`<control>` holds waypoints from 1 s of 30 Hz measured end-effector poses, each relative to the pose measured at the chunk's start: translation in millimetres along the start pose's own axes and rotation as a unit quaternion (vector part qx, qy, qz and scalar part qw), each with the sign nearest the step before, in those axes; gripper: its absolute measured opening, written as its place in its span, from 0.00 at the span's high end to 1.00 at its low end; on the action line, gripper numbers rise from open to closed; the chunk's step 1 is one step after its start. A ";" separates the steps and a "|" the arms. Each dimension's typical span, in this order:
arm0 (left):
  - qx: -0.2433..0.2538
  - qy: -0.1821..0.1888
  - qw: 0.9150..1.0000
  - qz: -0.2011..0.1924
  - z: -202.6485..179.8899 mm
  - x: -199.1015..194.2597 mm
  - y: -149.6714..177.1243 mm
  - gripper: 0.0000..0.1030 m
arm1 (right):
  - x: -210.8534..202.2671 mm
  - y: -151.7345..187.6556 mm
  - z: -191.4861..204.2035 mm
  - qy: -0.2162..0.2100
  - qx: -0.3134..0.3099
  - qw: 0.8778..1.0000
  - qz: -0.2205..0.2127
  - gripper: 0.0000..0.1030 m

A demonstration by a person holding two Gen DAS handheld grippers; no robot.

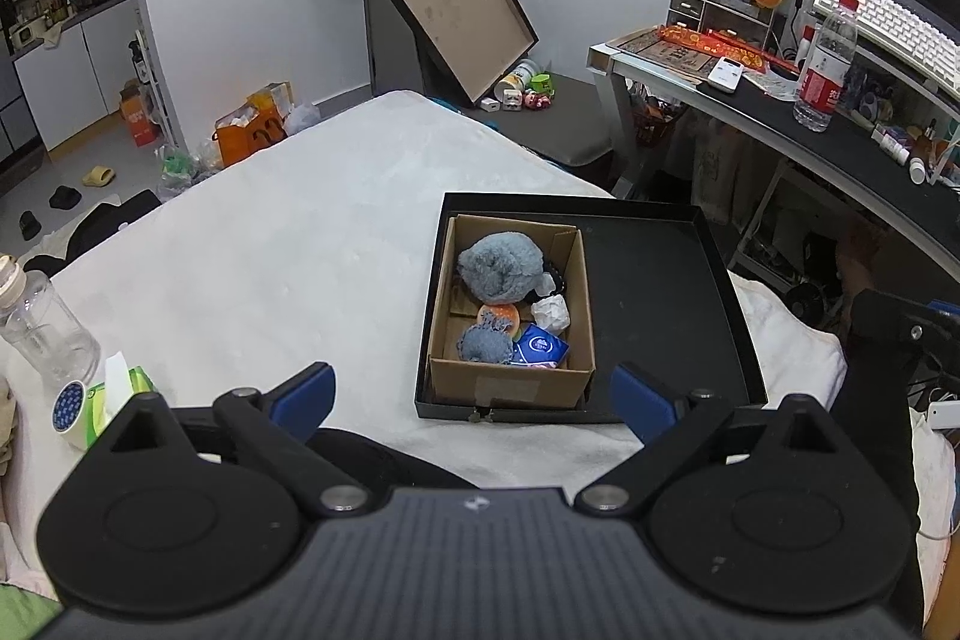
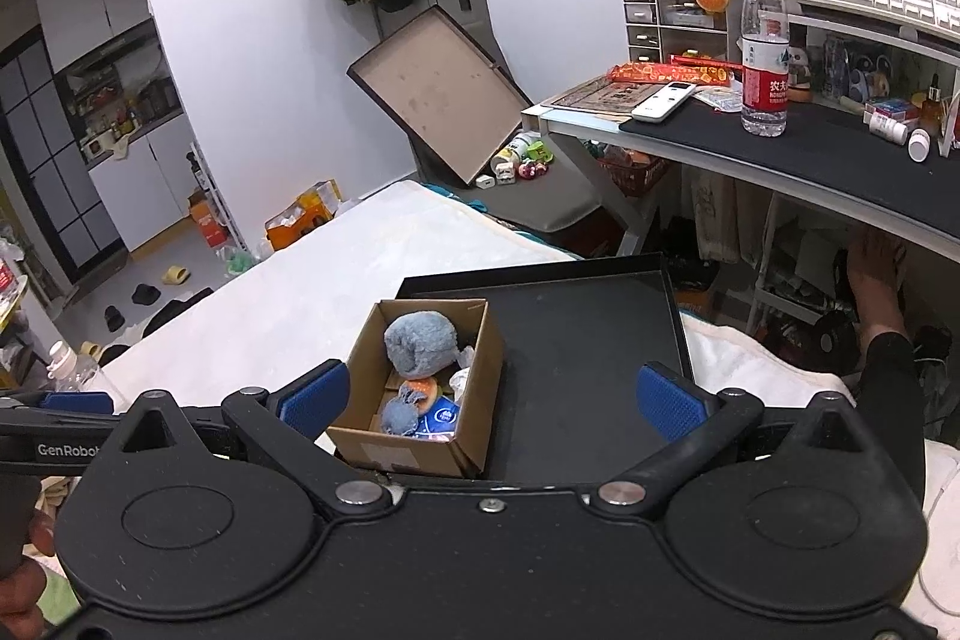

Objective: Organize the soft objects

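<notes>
A cardboard box stands in the left part of a shallow black tray on the white bed. In the box lie a large grey-blue plush, a smaller grey-blue plush, an orange soft piece, a white crumpled item and a blue packet. My left gripper is open and empty, just in front of the tray. My right gripper is open and empty, above the tray's near edge; the box and large plush show there too.
A clear bottle, tissue pack and tape roll lie at the bed's left. A desk with water bottle, keyboard and drawers stands at right. A brown tray lid leans against the wall.
</notes>
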State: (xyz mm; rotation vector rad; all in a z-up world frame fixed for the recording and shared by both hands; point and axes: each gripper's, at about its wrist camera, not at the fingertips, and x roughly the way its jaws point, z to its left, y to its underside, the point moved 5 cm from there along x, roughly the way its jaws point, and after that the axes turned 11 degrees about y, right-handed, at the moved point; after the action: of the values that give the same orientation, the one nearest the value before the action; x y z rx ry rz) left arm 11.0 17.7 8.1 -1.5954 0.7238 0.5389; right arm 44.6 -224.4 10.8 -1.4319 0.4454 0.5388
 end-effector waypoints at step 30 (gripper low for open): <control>0.012 0.005 1.000 -0.006 -6.7 -13.7 7.2 0.05 | -13.8 7.0 -2.3 0.008 -0.006 1.000 0.008 0.00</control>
State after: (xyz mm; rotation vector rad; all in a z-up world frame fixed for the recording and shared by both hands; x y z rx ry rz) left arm -4.0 12.7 13.7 -1.5797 0.7258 0.5111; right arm 29.4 -227.4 13.1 -1.4464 0.4672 0.5442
